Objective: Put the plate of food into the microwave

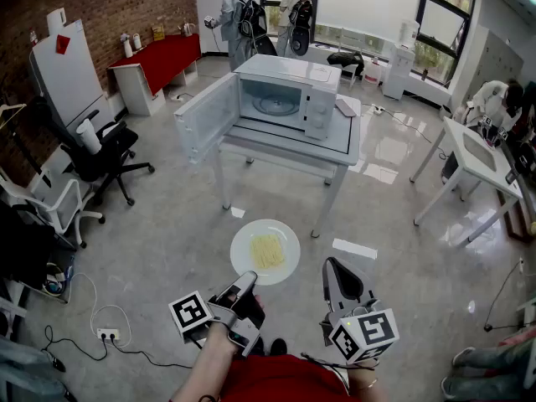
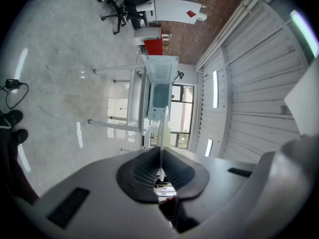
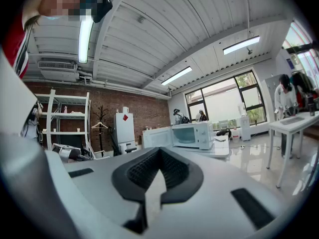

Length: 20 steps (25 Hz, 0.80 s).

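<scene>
A white plate (image 1: 265, 251) with a heap of yellow noodles hangs level over the floor, in front of the table (image 1: 335, 145). My left gripper (image 1: 244, 288) is shut on the plate's near rim. In the left gripper view the plate (image 2: 161, 133) shows edge-on as a thin pale line between the pads. My right gripper (image 1: 336, 275) is lower right of the plate, apart from it, with jaws together and nothing held. On the table stands the white microwave (image 1: 289, 99), its door (image 1: 206, 115) swung open to the left. The microwave (image 3: 192, 135) also shows far ahead in the right gripper view.
Office chairs (image 1: 100, 153) stand at the left. A white side table (image 1: 469, 153) is at the right, with a person by it. A red cabinet (image 1: 163, 59) and two people (image 1: 239, 19) are at the back. A power strip (image 1: 107, 334) and cables lie on the floor at the lower left.
</scene>
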Motion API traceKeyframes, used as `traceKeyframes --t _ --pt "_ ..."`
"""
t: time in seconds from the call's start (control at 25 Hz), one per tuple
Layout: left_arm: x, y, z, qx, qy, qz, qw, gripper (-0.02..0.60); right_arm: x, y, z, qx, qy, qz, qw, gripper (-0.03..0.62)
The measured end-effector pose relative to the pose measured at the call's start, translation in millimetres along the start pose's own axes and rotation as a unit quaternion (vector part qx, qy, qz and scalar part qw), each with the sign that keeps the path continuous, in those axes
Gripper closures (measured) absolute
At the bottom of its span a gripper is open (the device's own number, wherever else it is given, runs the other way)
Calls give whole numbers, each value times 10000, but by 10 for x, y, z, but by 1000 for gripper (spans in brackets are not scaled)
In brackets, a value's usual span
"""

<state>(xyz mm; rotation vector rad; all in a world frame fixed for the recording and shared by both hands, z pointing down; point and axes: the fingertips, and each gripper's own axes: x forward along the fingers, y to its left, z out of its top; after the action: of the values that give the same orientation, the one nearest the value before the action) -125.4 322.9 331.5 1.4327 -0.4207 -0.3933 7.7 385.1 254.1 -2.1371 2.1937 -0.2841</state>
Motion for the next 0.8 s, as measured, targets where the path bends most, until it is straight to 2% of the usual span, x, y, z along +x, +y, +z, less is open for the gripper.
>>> traceKeyframes --t 0.52,0.8 --pt "32 11 -3 0 -77 52 10000 558 35 -48 -39 -61 15 54 10000 583" --pt "112 58 82 -32 -296 136 9995 558 43 -124 -59 -12 8 344 9994 582"
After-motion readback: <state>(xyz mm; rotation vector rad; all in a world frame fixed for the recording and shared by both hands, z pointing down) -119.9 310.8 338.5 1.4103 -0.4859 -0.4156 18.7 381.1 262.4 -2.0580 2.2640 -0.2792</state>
